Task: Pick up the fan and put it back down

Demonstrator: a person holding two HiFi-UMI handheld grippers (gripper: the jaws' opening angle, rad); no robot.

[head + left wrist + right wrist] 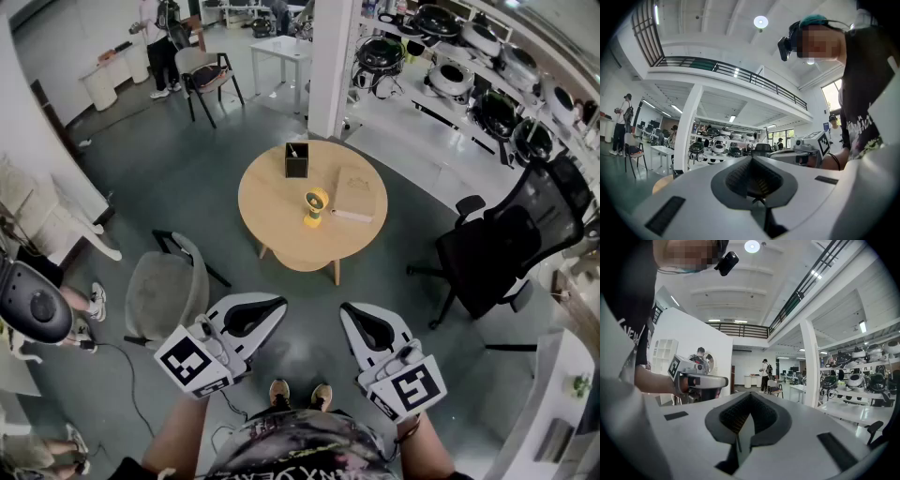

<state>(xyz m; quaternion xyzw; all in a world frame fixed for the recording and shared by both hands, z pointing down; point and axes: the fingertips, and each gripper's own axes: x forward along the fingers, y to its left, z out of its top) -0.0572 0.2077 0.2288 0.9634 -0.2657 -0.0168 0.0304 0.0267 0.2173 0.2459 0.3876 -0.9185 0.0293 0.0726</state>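
A small yellow fan [316,205] stands upright near the middle of a round wooden table [281,246], well ahead of me in the head view. My left gripper [262,307] and right gripper [361,317] hang side by side close to my body, far short of the table. Both are level and point roughly toward it. In the left gripper view the left gripper [754,180] has its jaws together with nothing between them. The right gripper [743,420] is likewise shut and empty. Neither gripper view shows the fan.
On the table stand a black pen holder [296,159] and a tan book-like box [356,194] beside the fan. A grey chair [167,295] is left of the table, a black office chair [511,244] right. A white pillar [330,66] and shelves [469,75] stand behind.
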